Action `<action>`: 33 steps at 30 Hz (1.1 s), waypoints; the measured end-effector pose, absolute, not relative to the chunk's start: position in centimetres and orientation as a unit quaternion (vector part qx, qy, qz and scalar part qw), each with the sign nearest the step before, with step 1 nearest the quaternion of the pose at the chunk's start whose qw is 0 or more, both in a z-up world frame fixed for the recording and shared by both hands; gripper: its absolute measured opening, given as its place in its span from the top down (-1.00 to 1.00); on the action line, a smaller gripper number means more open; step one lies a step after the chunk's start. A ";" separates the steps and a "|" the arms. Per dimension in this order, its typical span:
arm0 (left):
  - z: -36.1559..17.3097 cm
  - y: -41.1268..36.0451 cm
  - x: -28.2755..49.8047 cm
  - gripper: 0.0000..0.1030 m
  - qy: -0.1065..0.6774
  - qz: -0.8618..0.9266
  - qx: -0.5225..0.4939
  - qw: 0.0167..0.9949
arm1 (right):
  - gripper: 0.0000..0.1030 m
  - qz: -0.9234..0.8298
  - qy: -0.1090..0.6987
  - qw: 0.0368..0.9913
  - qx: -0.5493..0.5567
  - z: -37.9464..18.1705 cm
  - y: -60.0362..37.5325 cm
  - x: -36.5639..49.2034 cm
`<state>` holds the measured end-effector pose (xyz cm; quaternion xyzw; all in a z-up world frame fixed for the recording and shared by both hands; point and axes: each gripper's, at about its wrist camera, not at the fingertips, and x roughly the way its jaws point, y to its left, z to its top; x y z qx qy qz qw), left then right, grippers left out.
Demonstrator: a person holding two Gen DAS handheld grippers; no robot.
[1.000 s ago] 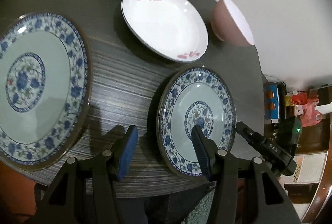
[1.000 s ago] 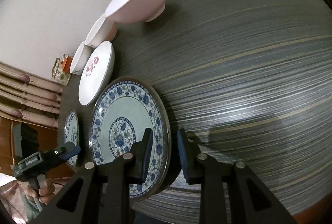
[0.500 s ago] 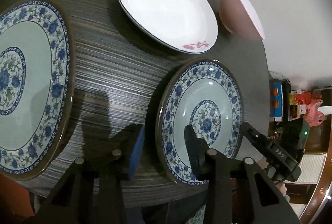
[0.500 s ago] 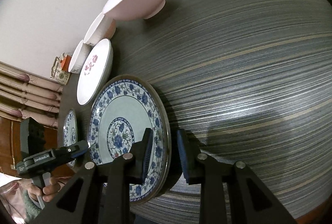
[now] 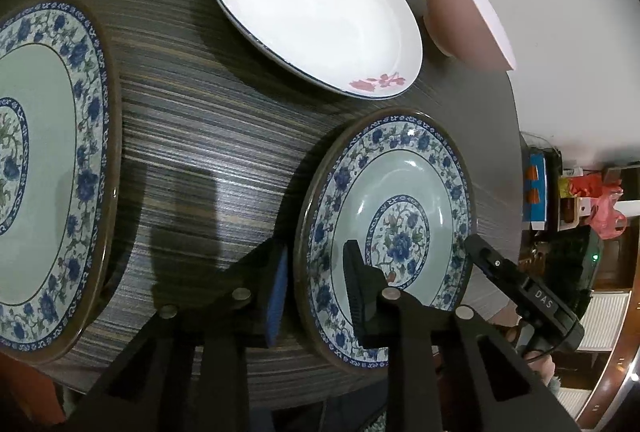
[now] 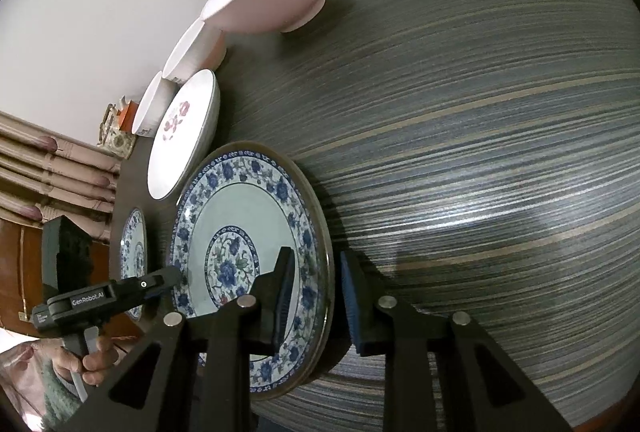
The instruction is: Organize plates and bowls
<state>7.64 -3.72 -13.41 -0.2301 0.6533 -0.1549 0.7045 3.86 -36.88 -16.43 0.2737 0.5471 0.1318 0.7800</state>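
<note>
The small blue-flowered plate (image 5: 394,232) lay flat at the near edge of the counter (image 5: 208,136), between the two hands, with each set of fingers straddling an opposite side of its rim. The left gripper (image 5: 316,288) had one finger outside the rim and one over the plate's well; its fingers had just been closing, with the rim between them, and stood narrow around it, though whether the pads already pressed on it could not be told. The right gripper (image 6: 316,298) sat likewise on the far side of the plate (image 6: 248,256), fingers narrow about the rim, contact equally unclear. A lift would probably need both sides raised evenly. The larger blue plate (image 5: 44,172), the white flowered plate (image 5: 316,12) and the pink bowl (image 5: 464,20) stood apart.
</note>
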 end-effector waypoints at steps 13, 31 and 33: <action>-13.2 -3.8 7.5 0.76 0.648 -0.153 -0.206 0.717 | 0.70 0.125 0.546 0.787 0.258 -16.2 -35.9 3.8; -11.1 -1.7 6.5 0.76 0.625 -0.152 -0.195 0.741 | 0.73 0.138 0.532 0.796 0.253 -14.2 -34.0 2.5; -10.6 -0.9 6.4 0.76 0.620 -0.149 -0.196 0.745 | 0.73 0.141 0.530 0.797 0.252 -13.8 -33.3 2.5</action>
